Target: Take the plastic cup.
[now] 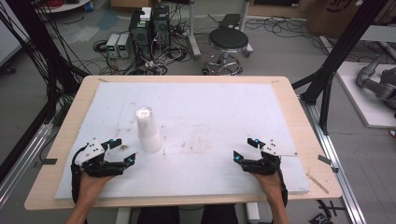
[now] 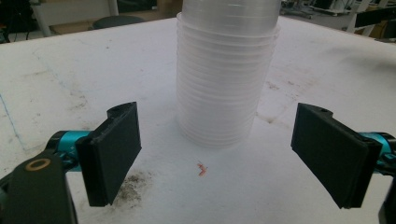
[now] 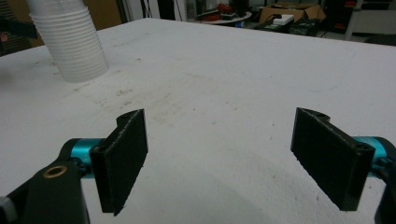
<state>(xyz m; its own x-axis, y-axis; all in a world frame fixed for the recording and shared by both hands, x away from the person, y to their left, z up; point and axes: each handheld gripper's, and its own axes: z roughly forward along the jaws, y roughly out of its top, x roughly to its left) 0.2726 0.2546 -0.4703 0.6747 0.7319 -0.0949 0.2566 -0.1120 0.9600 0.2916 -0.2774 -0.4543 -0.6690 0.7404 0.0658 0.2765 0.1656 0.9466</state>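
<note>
A stack of clear plastic cups (image 1: 148, 130) stands upside down on the white foam board (image 1: 210, 107), left of centre. The left gripper view has the cup stack (image 2: 224, 79) close ahead, and the right gripper view has the cup stack (image 3: 70, 42) at its far left. My left gripper (image 1: 122, 150) rests on the board just left of the stack, open, nothing between its jaws; the left gripper (image 2: 219, 158) points at the stack's base. My right gripper (image 1: 245, 149) lies at the right, open and empty; the right gripper (image 3: 219, 158) faces bare board.
The board lies on a wooden table (image 1: 299, 121). A small red scrap (image 2: 202, 169) and dark smudges (image 2: 133, 184) mark the board near the stack. Beyond the table stand a stool (image 1: 228, 44), computer boxes (image 1: 149, 30) and black frame posts (image 1: 343, 46).
</note>
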